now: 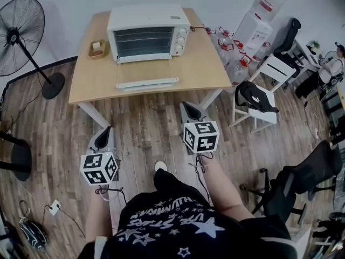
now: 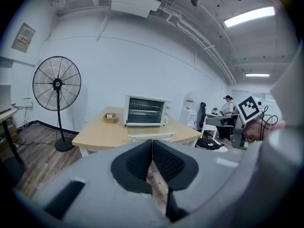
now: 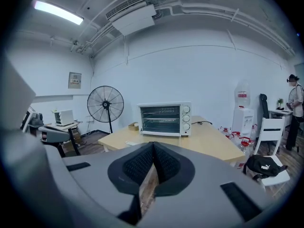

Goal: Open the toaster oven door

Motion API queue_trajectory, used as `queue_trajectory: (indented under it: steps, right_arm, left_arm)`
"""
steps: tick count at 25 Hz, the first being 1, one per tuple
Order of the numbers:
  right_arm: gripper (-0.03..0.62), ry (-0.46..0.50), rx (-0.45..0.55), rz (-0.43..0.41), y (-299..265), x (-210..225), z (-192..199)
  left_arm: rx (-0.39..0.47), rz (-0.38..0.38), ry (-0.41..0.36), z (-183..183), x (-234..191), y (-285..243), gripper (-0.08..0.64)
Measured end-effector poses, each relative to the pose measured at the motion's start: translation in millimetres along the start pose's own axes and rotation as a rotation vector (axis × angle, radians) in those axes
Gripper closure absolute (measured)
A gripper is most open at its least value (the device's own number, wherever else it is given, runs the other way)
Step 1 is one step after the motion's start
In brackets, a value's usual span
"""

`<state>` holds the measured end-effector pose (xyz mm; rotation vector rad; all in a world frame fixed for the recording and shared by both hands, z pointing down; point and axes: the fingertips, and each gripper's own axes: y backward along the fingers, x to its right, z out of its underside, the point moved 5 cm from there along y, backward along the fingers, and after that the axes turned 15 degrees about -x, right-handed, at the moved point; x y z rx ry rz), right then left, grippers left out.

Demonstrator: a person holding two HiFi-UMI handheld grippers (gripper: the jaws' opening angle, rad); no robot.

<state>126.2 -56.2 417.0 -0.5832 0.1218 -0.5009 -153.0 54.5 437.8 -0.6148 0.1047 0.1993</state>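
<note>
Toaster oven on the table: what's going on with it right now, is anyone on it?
Nobody is touching it. The toaster oven sits on the wooden table with its door folded down flat in front of it and the racks showing, so the opening looks done. The person stands a little way off the table, holding the left gripper and right gripper over the floor, pointed toward the oven. Both have their jaws together with nothing between them.

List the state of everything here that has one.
White toaster oven: glass door folded down flat, open.
Left hand-held gripper: shut, empty.
Right hand-held gripper: shut, empty.
Black pedestal fan: standing upright.
Black bag: lying on the white chair.
</note>
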Motion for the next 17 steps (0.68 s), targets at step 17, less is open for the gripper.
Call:
queue_trajectory:
  steps: [17]
  right_arm:
    - [0.590, 0.006, -0.012, -0.009, 87.2, -72.7, 66.4]
  left_arm:
    - [-0.033, 0.057, -0.043, 74.8, 23.4, 84.2, 0.540]
